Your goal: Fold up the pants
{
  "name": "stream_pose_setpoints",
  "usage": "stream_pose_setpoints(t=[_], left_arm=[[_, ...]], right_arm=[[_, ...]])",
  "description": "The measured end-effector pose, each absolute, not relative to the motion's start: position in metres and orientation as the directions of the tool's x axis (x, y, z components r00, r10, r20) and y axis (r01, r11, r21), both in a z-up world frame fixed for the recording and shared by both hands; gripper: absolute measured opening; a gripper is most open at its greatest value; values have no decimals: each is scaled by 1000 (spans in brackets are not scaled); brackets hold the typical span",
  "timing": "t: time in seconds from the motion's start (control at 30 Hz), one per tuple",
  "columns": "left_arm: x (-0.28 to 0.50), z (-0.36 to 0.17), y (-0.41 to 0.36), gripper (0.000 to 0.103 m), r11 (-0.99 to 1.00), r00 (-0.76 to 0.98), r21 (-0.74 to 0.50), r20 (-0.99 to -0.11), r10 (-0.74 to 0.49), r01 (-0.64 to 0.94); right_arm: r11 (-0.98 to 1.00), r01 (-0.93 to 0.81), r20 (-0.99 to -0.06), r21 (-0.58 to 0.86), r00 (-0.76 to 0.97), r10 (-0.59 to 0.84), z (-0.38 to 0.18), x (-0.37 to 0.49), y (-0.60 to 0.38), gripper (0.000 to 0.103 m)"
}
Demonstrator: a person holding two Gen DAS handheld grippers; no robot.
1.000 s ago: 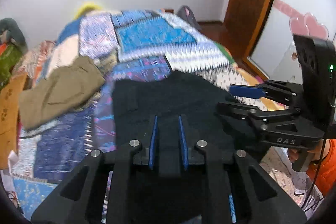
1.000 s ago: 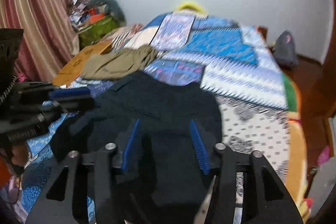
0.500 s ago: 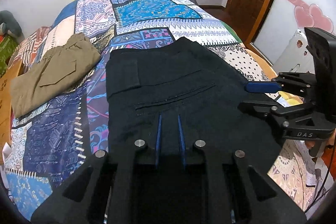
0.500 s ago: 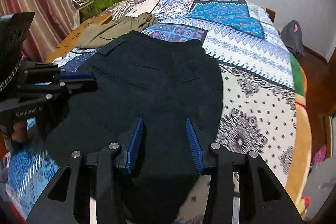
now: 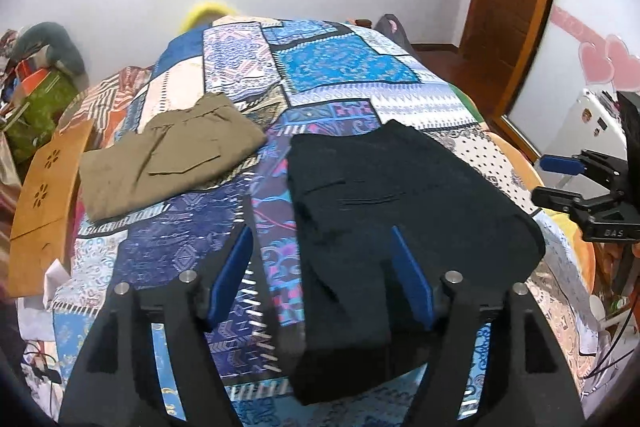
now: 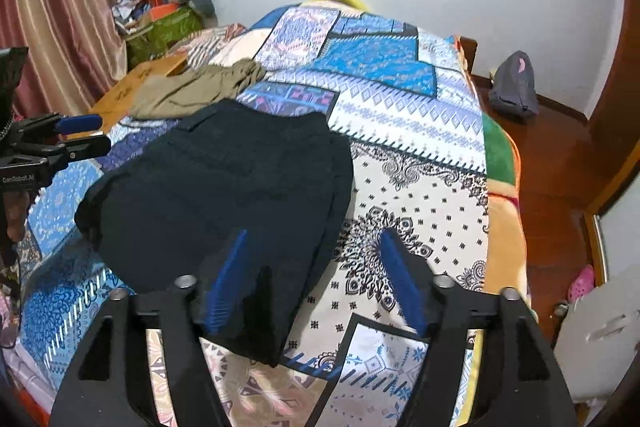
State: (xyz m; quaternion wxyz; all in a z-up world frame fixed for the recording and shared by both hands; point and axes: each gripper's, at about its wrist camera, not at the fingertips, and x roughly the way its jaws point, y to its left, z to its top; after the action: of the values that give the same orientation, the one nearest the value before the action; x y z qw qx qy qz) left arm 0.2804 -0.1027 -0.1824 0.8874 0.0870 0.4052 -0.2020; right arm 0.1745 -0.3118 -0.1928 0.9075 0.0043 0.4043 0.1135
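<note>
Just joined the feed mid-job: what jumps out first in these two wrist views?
The black pants lie folded on the near part of the bright patchwork bedspread. Both the left gripper and the right gripper hang over their near edge, jaws opening, pads off the cloth. Olive pants lie folded farther back, toward the left gripper's side.

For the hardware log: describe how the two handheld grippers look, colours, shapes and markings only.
Both are black, angular two-finger frames with triangular cut-outs and silver pivot pins. The left gripper and right gripper each carry blue ribbed pads inside the fingers. Seen from the side, the left one bears white "GenRobot.AI" lettering, the right one "DAS". Thin dark cables hang beneath the right gripper.
</note>
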Motion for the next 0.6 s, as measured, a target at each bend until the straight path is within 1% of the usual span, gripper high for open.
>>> stream_pose_setpoints(t=[0.03, 0.07, 0.17, 0.27, 0.33, 0.4, 0.43, 0.6], left_arm=[[283, -184, -99, 75, 910, 591, -17, -755, -282, 413], [284, -186, -96, 76, 915, 592, -28, -755, -284, 403], [293, -200, -89, 79, 924, 558, -101, -771, -307, 369], [302, -216, -92, 79, 918, 501, -136, -803, -322, 373], [309, -227, -96, 80, 916, 464, -138, -828, -316, 377], [316, -235, -98, 84, 908, 439, -168, -832, -340, 384], [319, -237, -100, 86, 906, 433, -176, -832, -346, 385], [338, -252, -112, 86, 896, 364, -210, -859, -361, 391]], right_arm=[[973, -204, -727, 104, 652, 214, -193, 174, -313, 71], [973, -206, -723, 104, 656, 216, -194, 175, -313, 72], [970, -212, -732, 116, 642, 228, -202, 180, -311, 77], [963, -201, -751, 179, 605, 266, -216, 189, -313, 77], [967, -170, -776, 192, 576, 256, -225, 195, -314, 77], [967, -149, -800, 208, 542, 256, -234, 203, -315, 77], [963, -145, -803, 228, 531, 270, -238, 206, -316, 77], [940, -128, -804, 315, 490, 336, -249, 223, -320, 77]])
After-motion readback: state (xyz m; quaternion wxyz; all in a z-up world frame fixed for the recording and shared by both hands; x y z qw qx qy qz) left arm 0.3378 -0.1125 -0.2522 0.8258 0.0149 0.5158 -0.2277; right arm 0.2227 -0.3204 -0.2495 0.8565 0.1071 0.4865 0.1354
